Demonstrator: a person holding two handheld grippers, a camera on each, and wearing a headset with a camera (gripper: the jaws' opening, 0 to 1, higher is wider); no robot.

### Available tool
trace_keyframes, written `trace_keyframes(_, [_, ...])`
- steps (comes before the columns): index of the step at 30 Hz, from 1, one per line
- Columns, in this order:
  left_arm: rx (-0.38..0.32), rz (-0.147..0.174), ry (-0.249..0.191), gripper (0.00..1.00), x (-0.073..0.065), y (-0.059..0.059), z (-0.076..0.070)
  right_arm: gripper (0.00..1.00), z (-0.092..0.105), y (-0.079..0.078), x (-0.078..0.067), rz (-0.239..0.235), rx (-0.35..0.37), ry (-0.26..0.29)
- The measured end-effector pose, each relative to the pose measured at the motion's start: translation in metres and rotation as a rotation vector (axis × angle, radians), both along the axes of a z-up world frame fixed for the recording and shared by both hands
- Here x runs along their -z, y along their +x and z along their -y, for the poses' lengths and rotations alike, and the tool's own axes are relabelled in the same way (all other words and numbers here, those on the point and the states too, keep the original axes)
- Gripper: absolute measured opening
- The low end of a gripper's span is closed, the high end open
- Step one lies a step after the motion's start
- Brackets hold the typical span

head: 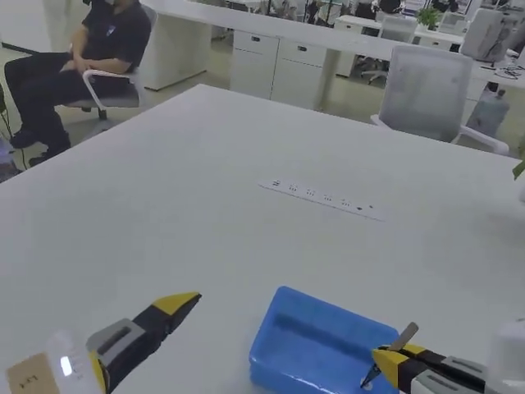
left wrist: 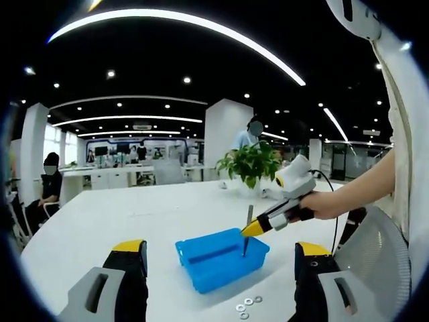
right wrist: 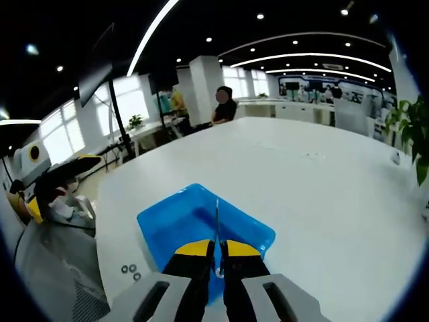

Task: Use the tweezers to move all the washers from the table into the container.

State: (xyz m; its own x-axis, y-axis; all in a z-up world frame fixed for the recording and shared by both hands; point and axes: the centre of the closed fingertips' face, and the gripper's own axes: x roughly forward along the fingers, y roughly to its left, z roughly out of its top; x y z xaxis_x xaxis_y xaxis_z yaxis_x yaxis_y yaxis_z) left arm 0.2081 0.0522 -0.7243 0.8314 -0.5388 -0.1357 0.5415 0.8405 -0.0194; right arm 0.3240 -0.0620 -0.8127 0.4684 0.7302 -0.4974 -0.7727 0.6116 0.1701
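Three small silver washers (left wrist: 247, 307) are lying together on the white table (left wrist: 100, 228), just beside the blue container (left wrist: 214, 275). Right gripper (right wrist: 218, 247) is clamping thin tweezers (right wrist: 217, 225) over the container; their tips are proving too blurred to read. Left gripper (left wrist: 220, 247) is gaping wide, holding nothing.

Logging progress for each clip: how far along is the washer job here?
Done: the right gripper is shut on the tweezers. In hand: their tips hang over the blue container, where I make out no washer; whether they carry one is too small to tell. Left: a few washers lie on the table beside it. The left gripper is open.
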Motion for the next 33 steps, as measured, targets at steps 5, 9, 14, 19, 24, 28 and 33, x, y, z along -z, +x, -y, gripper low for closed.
trace_keyframes(5, [0.004, 0.002, -0.001, 0.93, 0.001, 0.0, -0.001, 0.02, -0.002, 0.005, 0.003, -0.004, 0.001, 0.001])
trace_keyframes(9, [-0.005, -0.024, -0.012, 0.92, 0.006, 0.001, -0.006, 0.03, -0.003, 0.005, 0.003, -0.009, -0.002, 0.002])
trace_keyframes(14, [-0.017, -0.036, -0.025, 0.92, 0.006, 0.002, -0.006, 0.03, -0.004, 0.004, 0.005, -0.01, -0.011, -0.009])
trace_keyframes(19, [-0.024, -0.031, -0.036, 0.92, 0.004, 0.003, -0.006, 0.03, -0.004, 0.004, 0.004, -0.005, -0.01, -0.013])
trace_keyframes(24, [-0.019, -0.038, -0.044, 0.92, 0.005, 0.002, -0.007, 0.03, -0.004, 0.002, 0.004, -0.001, -0.013, -0.018])
trace_keyframes(28, [-0.015, -0.035, -0.064, 0.92, 0.003, 0.002, -0.006, 0.03, -0.005, 0.001, -0.001, 0.002, -0.004, 0.002])
trace_keyframes(33, [-0.004, -0.035, -0.075, 0.92, -0.001, 0.0, 0.0, 0.03, -0.006, -0.002, -0.014, 0.014, 0.0, 0.031])
